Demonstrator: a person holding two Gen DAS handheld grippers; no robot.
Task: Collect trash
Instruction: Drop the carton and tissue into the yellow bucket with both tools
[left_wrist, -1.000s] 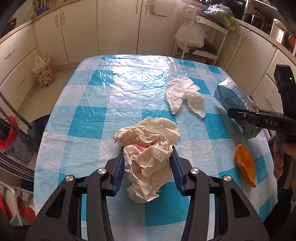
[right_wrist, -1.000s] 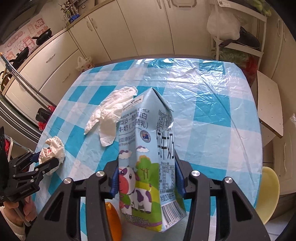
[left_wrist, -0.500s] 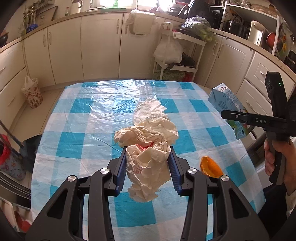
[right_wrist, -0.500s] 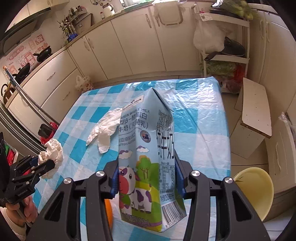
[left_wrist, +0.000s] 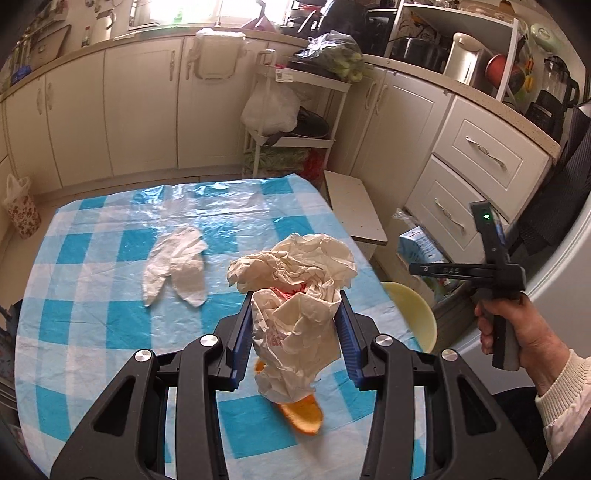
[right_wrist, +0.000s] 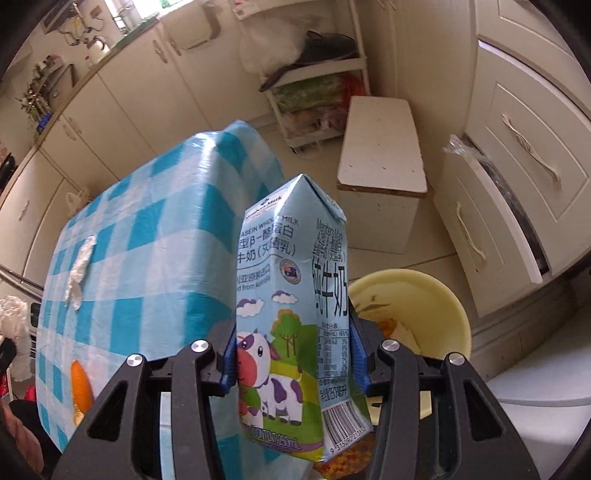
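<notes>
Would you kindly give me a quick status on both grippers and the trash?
Left gripper shut on crumpled paper. Right gripper shut on milk carton, over yellow bin. Glove, orange peel left on table. Path clear.

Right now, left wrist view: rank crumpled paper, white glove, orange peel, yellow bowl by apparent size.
1. crumpled paper, though it sits nearest the camera
2. white glove
3. yellow bowl and orange peel: both partly hidden, not ranked

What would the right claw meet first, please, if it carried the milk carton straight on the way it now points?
Most likely the yellow bowl on the floor beside the table. The right claw, shut on the milk carton, points steeply down just past the table edge toward the bowl's near rim, though depth is hard to judge.
</notes>
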